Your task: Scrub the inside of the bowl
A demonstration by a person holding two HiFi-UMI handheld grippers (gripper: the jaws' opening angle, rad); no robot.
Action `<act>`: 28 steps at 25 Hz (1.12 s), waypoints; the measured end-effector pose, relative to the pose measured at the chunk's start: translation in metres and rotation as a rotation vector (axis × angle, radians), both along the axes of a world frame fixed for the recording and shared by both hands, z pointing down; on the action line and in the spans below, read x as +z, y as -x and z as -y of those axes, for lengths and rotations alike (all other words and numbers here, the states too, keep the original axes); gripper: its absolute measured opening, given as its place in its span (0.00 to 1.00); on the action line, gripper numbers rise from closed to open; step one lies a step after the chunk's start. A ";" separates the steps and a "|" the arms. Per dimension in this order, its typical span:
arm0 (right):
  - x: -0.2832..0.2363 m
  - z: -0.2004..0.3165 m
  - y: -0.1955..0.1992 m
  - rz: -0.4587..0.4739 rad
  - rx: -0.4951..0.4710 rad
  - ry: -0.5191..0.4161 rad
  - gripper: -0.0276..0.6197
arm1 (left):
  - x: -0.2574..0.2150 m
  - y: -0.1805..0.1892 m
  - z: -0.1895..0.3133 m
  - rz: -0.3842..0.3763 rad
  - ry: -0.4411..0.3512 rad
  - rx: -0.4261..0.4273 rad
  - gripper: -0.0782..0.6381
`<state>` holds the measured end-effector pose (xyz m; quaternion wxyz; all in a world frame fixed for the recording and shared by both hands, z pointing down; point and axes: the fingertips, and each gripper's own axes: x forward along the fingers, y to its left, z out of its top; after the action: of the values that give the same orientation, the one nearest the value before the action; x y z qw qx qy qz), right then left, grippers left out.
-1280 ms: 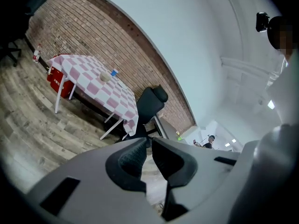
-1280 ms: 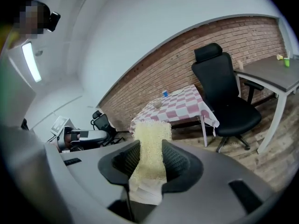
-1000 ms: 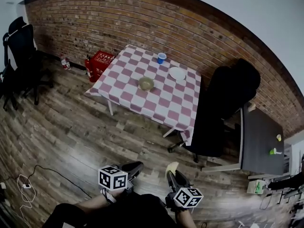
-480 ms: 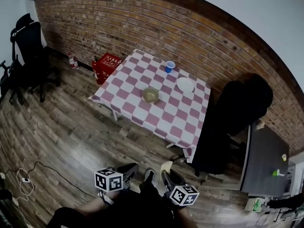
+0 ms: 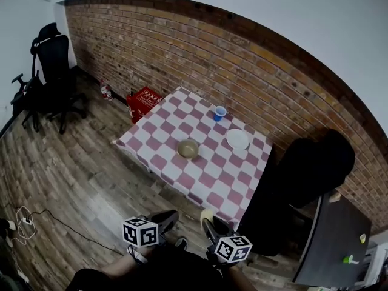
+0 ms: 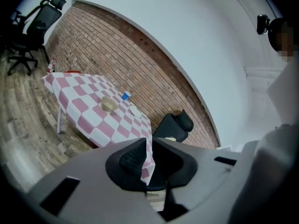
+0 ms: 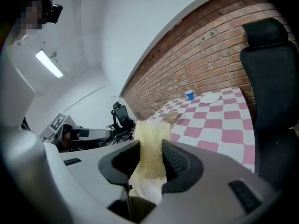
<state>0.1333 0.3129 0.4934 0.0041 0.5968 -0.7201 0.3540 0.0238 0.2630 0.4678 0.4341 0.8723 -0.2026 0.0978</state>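
1. Over the last second the table (image 5: 205,185) with the checked cloth has slid down the head view toward my grippers, while both grippers have kept their place low in front of me. I judge that I am walking up to the table and that no scrubbing has begun.
2. My left gripper (image 5: 170,215) has its jaws brought fully together with nothing between them. In its own view only the far-off cloth shows past the tips.
3. My right gripper (image 5: 210,222) is clamped on a pale yellow scrub pad (image 7: 149,136), which sticks up beyond the jaw tips, ready for use.
4. The bowl (image 5: 188,148) stands upright near the middle of the table, well apart from both grippers and ahead of them, with floor and the table's near edge between.
5. A blue cup (image 5: 220,112) and a white plate (image 5: 237,139) sit beyond the bowl, toward the brick wall, clear of it.
6. From my right gripper's view the bowl lies just right of the pad's tip, far off, so I still have to close in.
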 end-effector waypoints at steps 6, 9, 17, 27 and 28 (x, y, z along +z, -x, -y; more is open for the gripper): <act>0.018 0.029 -0.020 0.028 -0.054 0.060 0.28 | 0.009 -0.005 0.035 0.021 0.049 -0.093 0.18; 0.030 0.054 -0.021 0.045 -0.078 0.096 0.28 | 0.019 -0.003 0.057 0.044 0.075 -0.120 0.18; 0.027 0.163 -0.042 0.000 -0.042 0.101 0.28 | 0.022 -0.032 0.176 0.017 0.066 -0.063 0.18; 0.018 0.273 -0.062 -0.060 0.040 0.109 0.28 | 0.031 -0.050 0.283 0.014 0.086 0.042 0.18; 0.020 0.279 -0.065 -0.069 0.045 0.113 0.28 | 0.035 -0.050 0.289 0.021 0.091 0.048 0.18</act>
<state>0.1978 0.0338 0.5129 0.0547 0.6237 -0.6846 0.3733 0.0738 -0.0262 0.5031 0.4689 0.8551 -0.1817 0.1264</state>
